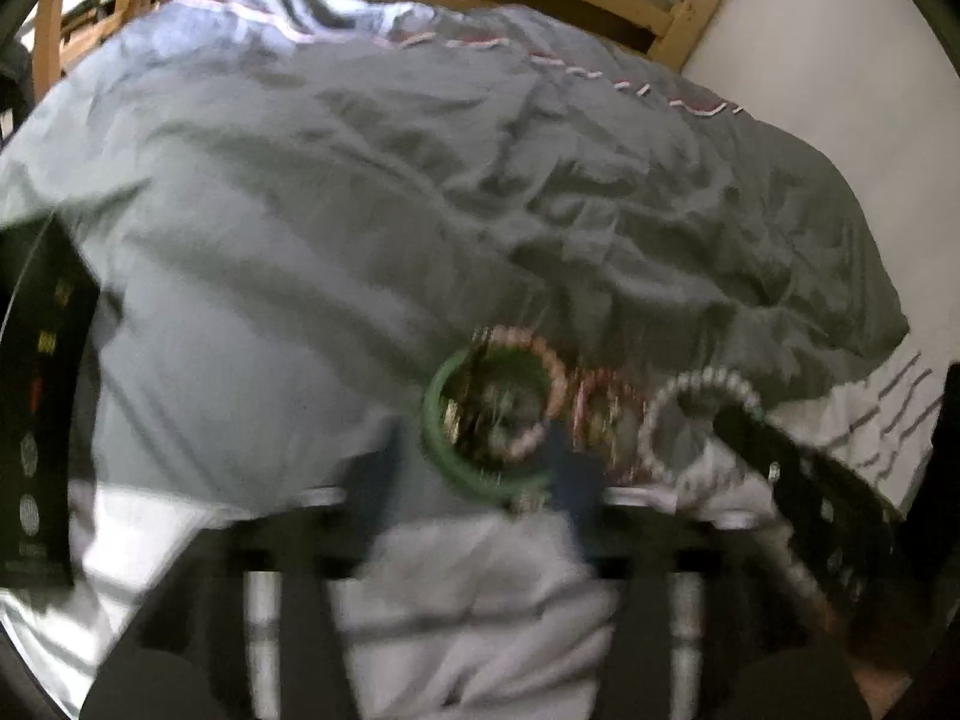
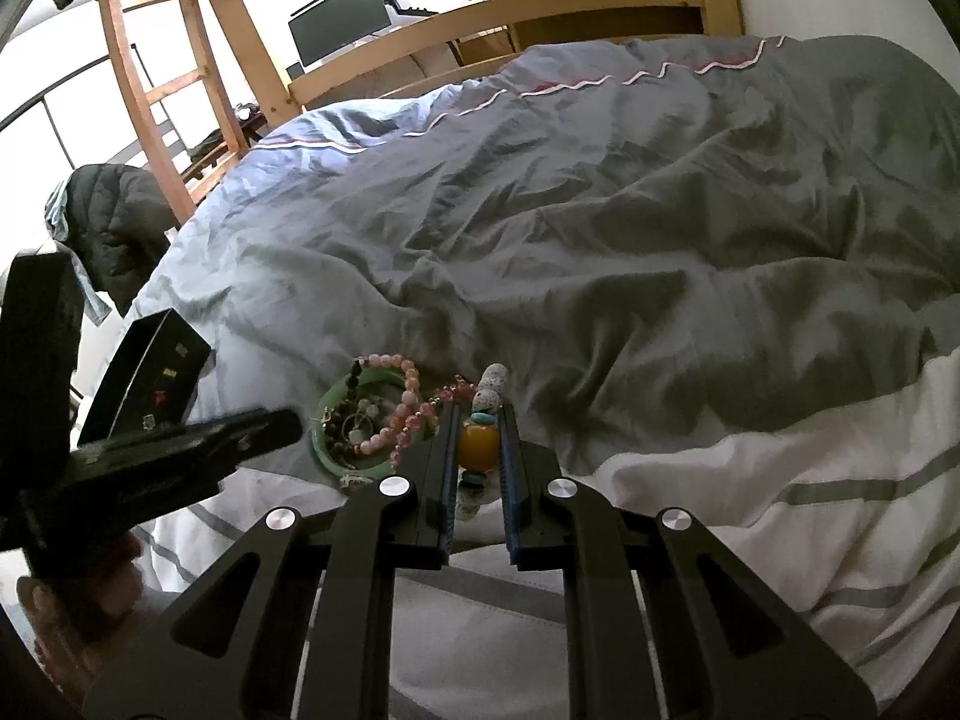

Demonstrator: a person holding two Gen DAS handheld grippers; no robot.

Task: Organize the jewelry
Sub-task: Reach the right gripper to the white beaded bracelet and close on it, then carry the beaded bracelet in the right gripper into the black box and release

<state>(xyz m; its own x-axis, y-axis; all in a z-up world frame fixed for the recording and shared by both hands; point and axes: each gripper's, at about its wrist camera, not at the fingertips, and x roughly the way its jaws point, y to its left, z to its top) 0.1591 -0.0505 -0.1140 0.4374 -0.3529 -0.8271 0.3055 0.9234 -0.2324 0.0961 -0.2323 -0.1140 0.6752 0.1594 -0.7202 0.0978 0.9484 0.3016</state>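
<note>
A heap of jewelry lies on the bed: a green bangle (image 2: 327, 450), a pink bead bracelet (image 2: 405, 396) and darker beads inside it. In the right wrist view my right gripper (image 2: 478, 420) is closed on a white bead bracelet with an amber bead (image 2: 478, 445), pinched between the blue pads. The left gripper (image 2: 264, 423) reaches in from the left beside the heap. The left wrist view is blurred; it shows the green bangle (image 1: 450, 450), the pink bracelet (image 1: 540, 378), the white bracelet (image 1: 690, 396) and the right gripper's finger (image 1: 798, 468). My left gripper (image 1: 474, 468) looks spread apart.
A black jewelry box (image 2: 147, 378) stands open at the left of the heap, also in the left wrist view (image 1: 36, 420). The grey duvet (image 2: 600, 210) covers the bed, with white striped sheet (image 2: 780, 510) at the front. A wooden bed frame (image 2: 480, 18) is behind.
</note>
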